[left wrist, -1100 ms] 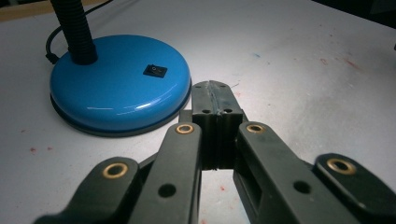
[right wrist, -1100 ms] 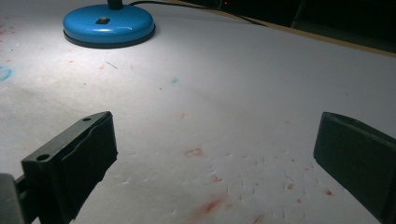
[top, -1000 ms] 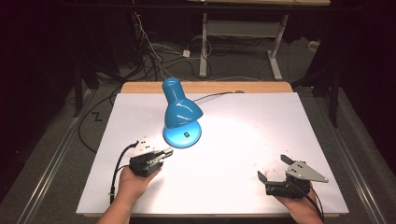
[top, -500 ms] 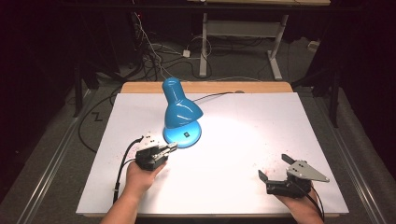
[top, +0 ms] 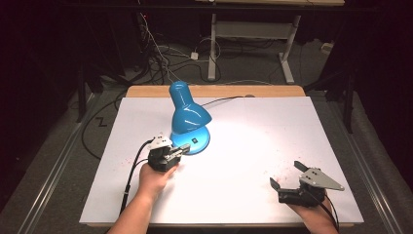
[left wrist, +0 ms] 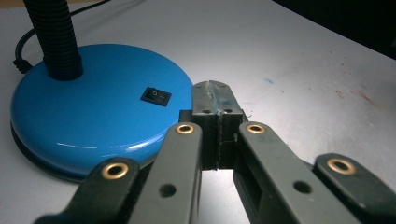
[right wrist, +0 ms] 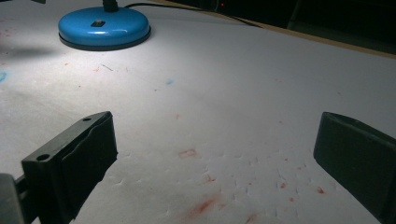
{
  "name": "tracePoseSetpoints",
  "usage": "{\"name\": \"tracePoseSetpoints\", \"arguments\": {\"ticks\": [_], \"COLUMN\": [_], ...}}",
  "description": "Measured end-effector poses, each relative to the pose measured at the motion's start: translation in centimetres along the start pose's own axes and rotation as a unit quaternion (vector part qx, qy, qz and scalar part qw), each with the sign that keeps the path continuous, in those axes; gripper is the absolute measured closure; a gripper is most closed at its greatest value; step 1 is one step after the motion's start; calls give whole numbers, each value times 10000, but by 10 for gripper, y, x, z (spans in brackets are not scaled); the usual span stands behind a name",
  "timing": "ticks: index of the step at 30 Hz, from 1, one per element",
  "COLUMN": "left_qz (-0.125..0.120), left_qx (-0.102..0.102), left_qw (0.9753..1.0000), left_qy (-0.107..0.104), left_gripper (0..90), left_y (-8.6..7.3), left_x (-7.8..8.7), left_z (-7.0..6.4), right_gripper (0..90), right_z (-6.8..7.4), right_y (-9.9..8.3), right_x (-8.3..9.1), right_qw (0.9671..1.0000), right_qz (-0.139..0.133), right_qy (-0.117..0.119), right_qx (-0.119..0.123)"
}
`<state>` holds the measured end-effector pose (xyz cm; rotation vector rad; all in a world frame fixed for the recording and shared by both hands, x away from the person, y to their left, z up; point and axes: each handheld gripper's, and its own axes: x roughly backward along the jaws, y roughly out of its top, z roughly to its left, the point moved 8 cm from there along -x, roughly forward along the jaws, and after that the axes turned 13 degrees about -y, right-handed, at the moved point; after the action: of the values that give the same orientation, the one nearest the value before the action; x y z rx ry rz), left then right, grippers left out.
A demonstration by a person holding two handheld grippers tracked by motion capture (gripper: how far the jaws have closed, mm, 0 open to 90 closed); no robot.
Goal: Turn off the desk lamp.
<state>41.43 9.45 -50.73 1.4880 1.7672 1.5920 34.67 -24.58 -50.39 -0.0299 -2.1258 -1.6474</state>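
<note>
A glossy blue desk lamp [top: 187, 117], round base with a black rocker switch [left wrist: 156, 96] and ribbed black neck, stands mid-table on stained white paper [top: 253, 146]. The left gripper [top: 179, 151], jaws clenched empty, has advanced to the base's rim. The right gripper [top: 286, 175] rests released. Dark room, cables behind

In the high view, the lamp [top: 189, 117] shade hides most of its own base, and the switch [top: 193, 140] is too small to read. The left gripper [top: 178, 151] tips sit at the base rim; contact cannot be told. In the left gripper view, the lamp neck [left wrist: 53, 37] is cut off by the top edge and the cord [left wrist: 21, 51] by the left edge. In the right gripper view, the right jaw runs off the right edge, and the base [right wrist: 104, 27] is small and far, its neck cut off at the top.
</note>
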Motion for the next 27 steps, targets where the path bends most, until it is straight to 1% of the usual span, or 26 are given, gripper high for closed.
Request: {"name": "tracePoseSetpoints", "arguments": {"ticks": [5,6,8,13,18,20,25,27], "left_qz": [19,30,23,12,0,37,29,18], "left_qx": [211,217,333,513,603,600,582,653], "left_qw": [9998,9997,9994,9987,9982,9982,9983,9979], "left_qy": [40,51,57,64,60,61,26,5], "left_gripper": [879,879,879,879,879,879,879,879], "left_y": [-4,-5,-6,-8,-7,-6,2,3], "left_x": [-7,-8,-10,-13,-15,-16,-21,-23], "left_z": [10,12,16,24,29,30,32,34], "right_gripper": [4,4,4,4,4,4,4,4], "right_z": [-1,-1,-1,-1,-1,-1,0,0], "right_y": [-1,-1,-1,-1,-1,-1,-1,-1], "right_x": [0,0,0,0,0,0,0,-1], "right_qw": [10000,10000,10000,10000,10000,10000,10000,10000], "right_qz": [-4,-4,-1,-2,-6,2,0,3], "right_qy": [-3,-3,-1,-9,1,-3,3,-5], "right_qx": [12,12,21,13,16,20,11,10]}}
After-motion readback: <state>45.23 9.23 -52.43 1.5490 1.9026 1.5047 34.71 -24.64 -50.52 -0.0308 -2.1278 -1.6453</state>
